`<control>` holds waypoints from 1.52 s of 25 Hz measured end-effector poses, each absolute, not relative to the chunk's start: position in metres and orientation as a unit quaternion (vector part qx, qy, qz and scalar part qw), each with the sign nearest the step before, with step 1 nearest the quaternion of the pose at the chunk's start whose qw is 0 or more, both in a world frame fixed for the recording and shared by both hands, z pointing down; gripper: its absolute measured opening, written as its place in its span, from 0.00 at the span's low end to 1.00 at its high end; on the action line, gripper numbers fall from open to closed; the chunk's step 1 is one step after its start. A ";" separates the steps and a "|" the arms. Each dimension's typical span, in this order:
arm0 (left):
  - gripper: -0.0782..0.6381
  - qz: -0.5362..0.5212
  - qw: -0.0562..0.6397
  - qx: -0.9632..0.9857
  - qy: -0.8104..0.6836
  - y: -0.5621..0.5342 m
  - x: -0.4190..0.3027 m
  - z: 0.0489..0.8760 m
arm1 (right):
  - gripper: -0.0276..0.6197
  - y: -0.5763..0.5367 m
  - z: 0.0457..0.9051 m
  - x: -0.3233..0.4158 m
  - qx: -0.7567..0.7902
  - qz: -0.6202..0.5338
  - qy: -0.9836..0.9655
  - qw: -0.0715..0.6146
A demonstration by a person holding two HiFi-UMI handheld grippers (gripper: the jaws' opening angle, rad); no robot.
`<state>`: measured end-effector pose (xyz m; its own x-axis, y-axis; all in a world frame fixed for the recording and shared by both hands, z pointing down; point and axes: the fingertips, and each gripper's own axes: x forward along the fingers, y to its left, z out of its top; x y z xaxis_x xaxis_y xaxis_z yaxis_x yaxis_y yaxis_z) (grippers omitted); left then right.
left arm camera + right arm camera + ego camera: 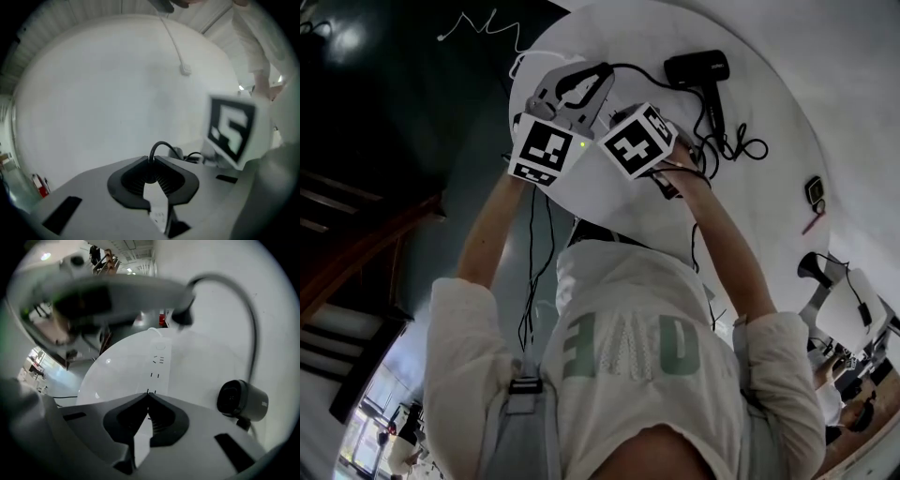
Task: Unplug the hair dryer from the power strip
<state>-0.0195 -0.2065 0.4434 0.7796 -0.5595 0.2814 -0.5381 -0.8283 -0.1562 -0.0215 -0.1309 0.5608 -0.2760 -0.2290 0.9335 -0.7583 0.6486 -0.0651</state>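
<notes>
Your left hand-held gripper (151, 158) clamps the plug (183, 315), clear at upper centre. Your right hand-held gripper (149, 393), jaws together, seems to pin the power strip (157, 363) against lifting.

Large pale-green letters on the person's shirt (628, 347) are too distorted to read.

Bright, blown-out whites; fisheye warp w/ dark corners; foregrnd blurry.

Blk hair dryer (698, 67) w/ blk plug (183, 315), wht power strip (157, 363), wht table (769, 169), b/w square-patterned marker cubes (546, 150).
</notes>
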 end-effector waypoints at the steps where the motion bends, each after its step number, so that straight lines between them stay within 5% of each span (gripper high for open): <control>1: 0.18 -0.146 0.064 -0.943 0.291 -0.216 -0.014 0.417 | 0.07 -0.131 0.561 -0.021 0.325 0.260 -0.755 0.507; 6: 0.18 -0.139 0.134 -0.942 0.273 -0.239 -0.008 0.358 | 0.07 -0.130 0.563 -0.020 0.322 0.265 -0.757 0.503; 33: 0.18 -0.107 0.048 -0.950 0.290 -0.215 -0.001 0.351 | 0.07 -0.129 0.556 -0.019 0.328 0.232 -0.770 0.496; 38: 0.18 -0.093 0.028 -0.951 0.294 -0.212 -0.002 0.340 | 0.07 -0.150 0.512 -0.019 0.365 0.218 -0.798 0.426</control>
<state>-0.0018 -0.2123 0.3397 0.8101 -0.5638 0.1608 -0.5535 -0.8259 -0.1070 -0.0185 -0.1501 0.5117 -0.3694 -0.3971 0.8402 -0.7693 0.6379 -0.0367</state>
